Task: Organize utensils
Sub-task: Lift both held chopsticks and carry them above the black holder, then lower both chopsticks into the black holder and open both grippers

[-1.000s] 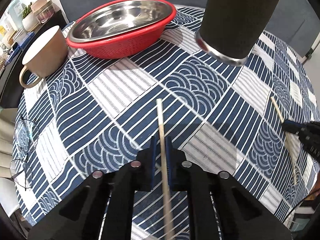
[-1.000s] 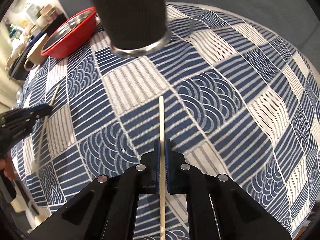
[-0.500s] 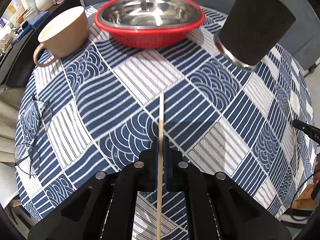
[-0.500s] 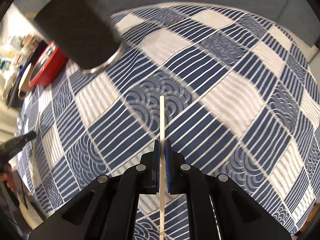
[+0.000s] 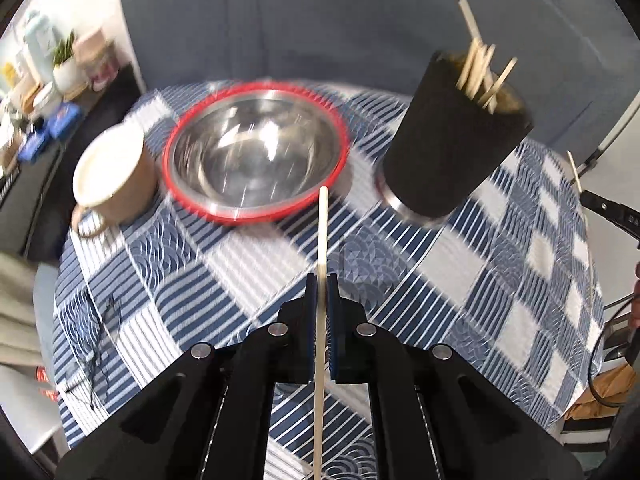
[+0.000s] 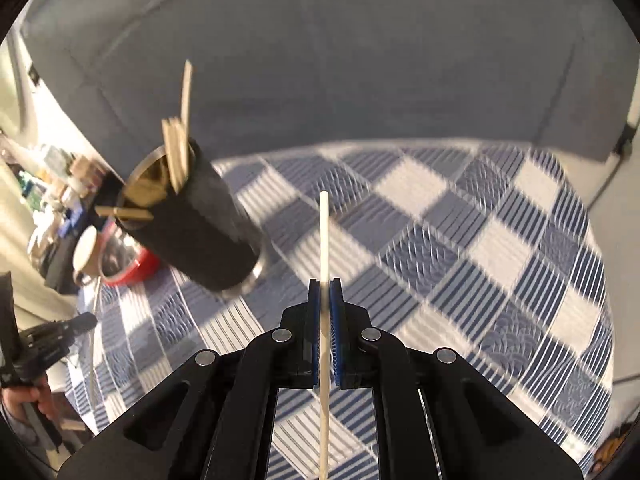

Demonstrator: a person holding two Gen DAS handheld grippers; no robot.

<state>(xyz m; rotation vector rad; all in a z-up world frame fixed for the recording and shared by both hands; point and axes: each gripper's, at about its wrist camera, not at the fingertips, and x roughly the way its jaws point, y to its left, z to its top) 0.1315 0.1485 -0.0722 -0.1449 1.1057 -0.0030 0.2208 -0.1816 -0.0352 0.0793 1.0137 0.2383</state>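
Clamped between the closed jaws of the left gripper is a pale wooden chopstick, its tip held clear above the tablecloth and pointing toward the far side of the table; the right gripper is likewise closed tight on a second, whiter chopstick, also carried in the air. The black cylindrical holder is seen standing on the cloth beyond and between the two tools, and several wooden sticks are already bristling from its open top, some leaning at odd angles. The task is judged to be well under way: part of the set is stowed, two pieces are in hand and not yet over the rim, and no loose chopstick can be made out on the visible cloth, though blur and the gripper bodies hide part of it. Insertion of both held pieces appears to be what is left. Beside the holder a steel bowl is nested in a red colander, with a beige mug just next to it. The round table is covered by a blue-and-white patchwork tablecloth; a grey sofa is seen behind it, and cluttered shelves at the far left.
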